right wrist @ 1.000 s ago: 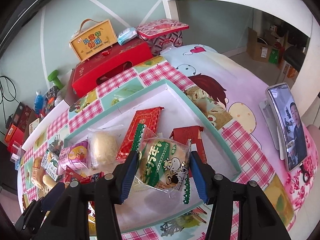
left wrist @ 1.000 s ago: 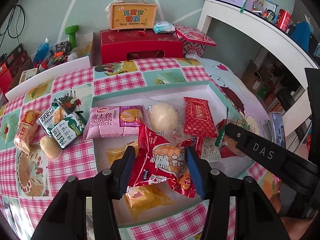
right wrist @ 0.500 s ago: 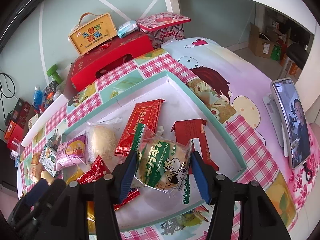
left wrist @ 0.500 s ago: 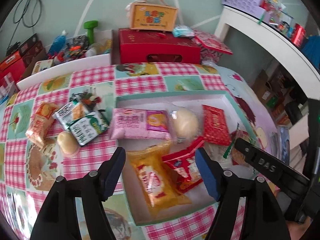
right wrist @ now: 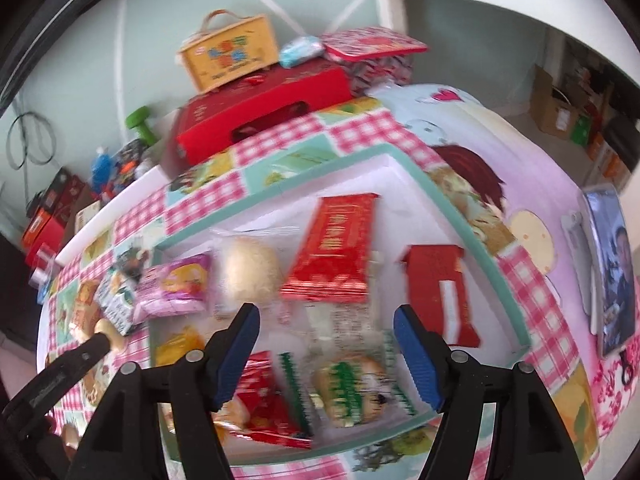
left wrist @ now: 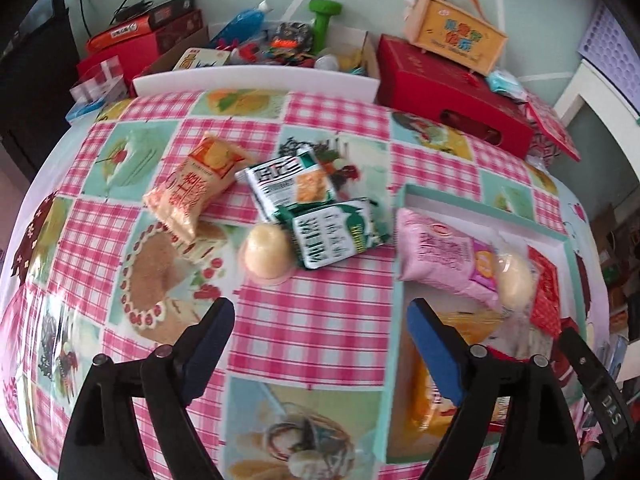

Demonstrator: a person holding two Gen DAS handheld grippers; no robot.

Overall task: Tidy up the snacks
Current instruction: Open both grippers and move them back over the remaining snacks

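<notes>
My left gripper hangs over the checked tablecloth just left of the teal-rimmed tray, jaws opening, nothing between them. Ahead of it lie an orange packet, a white-green packet, a green packet and a jelly cup. My right gripper is over the tray, jaws opening. The green cow packet lies loose on the tray floor under it, pads clear of it. A red bag, a bun, a pink roll and red packets also lie in the tray.
A red box with a yellow carry case on it stands behind the table. A white bin of clutter sits at the back edge. A phone stands right of the tray. A yellow packet lies at the tray's near left.
My left gripper let go of the red bag in the tray, opened wide and swung left over the tablecloth. My right gripper opened and the green cow packet dropped onto the tray floor.
</notes>
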